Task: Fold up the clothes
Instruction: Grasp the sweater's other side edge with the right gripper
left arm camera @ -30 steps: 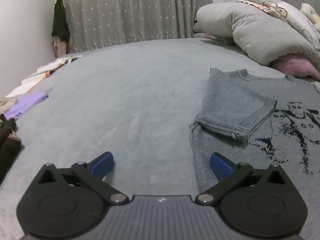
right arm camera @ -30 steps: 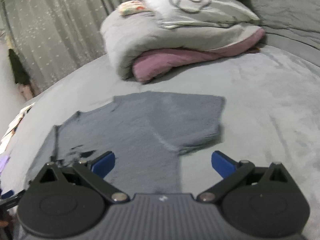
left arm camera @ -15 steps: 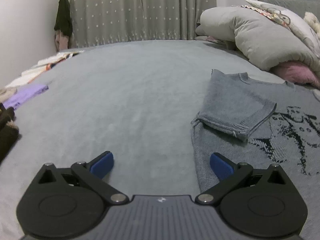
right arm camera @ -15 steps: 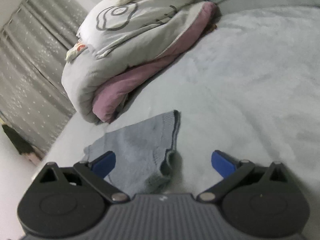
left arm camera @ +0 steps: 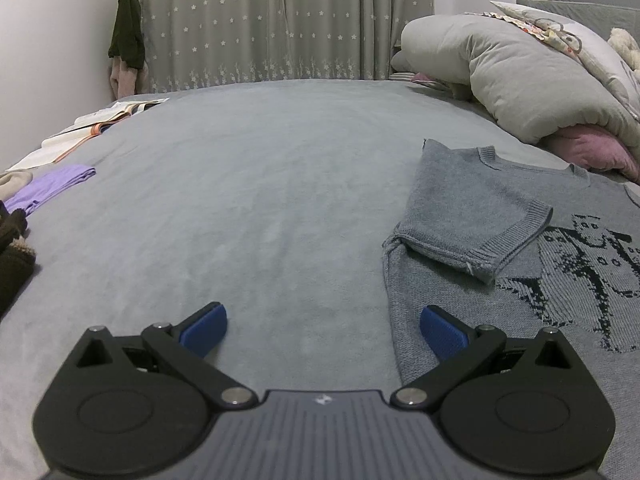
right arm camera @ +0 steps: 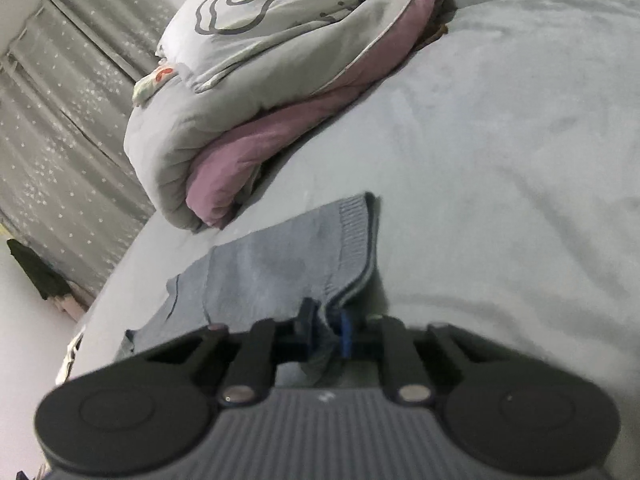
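On the grey bed (left arm camera: 256,184), starting from my left, a purple garment (left arm camera: 52,186) lies near the edge and my left gripper (left arm camera: 323,325) hovers with its blue pads (left arm camera: 204,326) spread wide and nothing between them, the right pad just over the hem side of the grey sweater (left arm camera: 480,216). That sweater lies flat below the piled duvet (left arm camera: 508,76), one short sleeve already folded across its patterned front. Further right, my right gripper (right arm camera: 326,330) is pressed together on the ribbed sleeve cuff (right arm camera: 352,240) of the sweater, pinching the knit.

The sweater (left arm camera: 520,240) lies on the bed (left arm camera: 260,200), right of the left jaws, one sleeve (left arm camera: 472,220) folded onto it. Bedding (left arm camera: 500,72) lies behind it; clothes (left arm camera: 52,184) far left.
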Motion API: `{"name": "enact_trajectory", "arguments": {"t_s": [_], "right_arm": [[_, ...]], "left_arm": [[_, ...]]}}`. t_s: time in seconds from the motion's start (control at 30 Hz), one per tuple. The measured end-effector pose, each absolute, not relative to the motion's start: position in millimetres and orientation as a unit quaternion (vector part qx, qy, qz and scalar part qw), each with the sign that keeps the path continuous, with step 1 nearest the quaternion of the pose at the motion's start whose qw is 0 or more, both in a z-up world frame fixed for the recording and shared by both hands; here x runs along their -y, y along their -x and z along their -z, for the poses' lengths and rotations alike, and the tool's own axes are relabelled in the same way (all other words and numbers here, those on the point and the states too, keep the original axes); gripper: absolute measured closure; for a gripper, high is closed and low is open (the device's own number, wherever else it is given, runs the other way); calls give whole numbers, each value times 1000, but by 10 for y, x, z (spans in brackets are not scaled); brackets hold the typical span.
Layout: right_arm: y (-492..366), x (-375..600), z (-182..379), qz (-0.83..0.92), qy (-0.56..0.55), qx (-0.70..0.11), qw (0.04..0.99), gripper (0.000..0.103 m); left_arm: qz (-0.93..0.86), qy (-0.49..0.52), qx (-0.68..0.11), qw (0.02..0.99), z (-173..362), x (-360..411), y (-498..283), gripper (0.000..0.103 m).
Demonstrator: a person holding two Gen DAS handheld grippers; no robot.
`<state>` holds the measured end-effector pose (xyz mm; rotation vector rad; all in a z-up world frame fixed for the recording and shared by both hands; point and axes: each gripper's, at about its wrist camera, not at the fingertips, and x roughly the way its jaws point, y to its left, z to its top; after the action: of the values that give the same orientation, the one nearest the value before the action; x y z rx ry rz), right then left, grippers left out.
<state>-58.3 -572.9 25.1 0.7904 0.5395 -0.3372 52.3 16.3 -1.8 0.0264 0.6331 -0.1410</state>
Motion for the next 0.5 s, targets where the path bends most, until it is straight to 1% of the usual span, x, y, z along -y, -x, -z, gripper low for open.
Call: {"name": "enact_trajectory", "arguments": {"t_s": [0.1,0.3,0.5], "right_arm": [[536,5669,-299,167,-362,-261,879,97],[410,5367,-533,161,-276,-256,912,97],[381,5254,-617,149,-257,-246,923,97]], "left_arm": [[69,-13,-311,948,18,-173,-521,0],[69,-13,-311,948,19,-172,-522,0],[69,-13,-311,948,20,-170,-523,0]]}}
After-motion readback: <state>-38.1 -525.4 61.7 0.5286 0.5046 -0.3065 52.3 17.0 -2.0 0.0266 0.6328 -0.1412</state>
